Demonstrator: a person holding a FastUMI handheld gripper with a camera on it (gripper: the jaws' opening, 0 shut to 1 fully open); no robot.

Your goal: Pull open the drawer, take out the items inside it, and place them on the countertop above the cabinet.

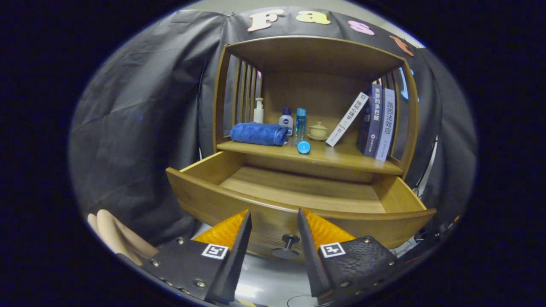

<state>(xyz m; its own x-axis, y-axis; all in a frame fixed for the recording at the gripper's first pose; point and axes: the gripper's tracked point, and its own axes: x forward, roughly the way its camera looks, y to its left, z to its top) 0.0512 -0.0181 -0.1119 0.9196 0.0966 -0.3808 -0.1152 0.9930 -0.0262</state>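
The wooden cabinet's drawer (200, 192) stands pulled out toward me, and its inside shows bare wood. Its dark round knob (288, 246) sits on the drawer front, just ahead of and between my fingers. My gripper (274, 218) is open, the fingertips level with the drawer's front rim and touching nothing. On the countertop (341, 160) above the drawer lie a rolled blue towel (258, 133), a small blue disc (303, 147), a white pump bottle (258, 110), a small white bottle (286, 120), a tall blue bottle (300, 123) and a beige lidded cup (318, 131).
Several books (375, 123) lean at the right end of the countertop, under the cabinet's top shelf (315, 53). A person's fingers (113, 236) show low, left of the gripper. Black cloth hangs behind and to both sides of the cabinet.
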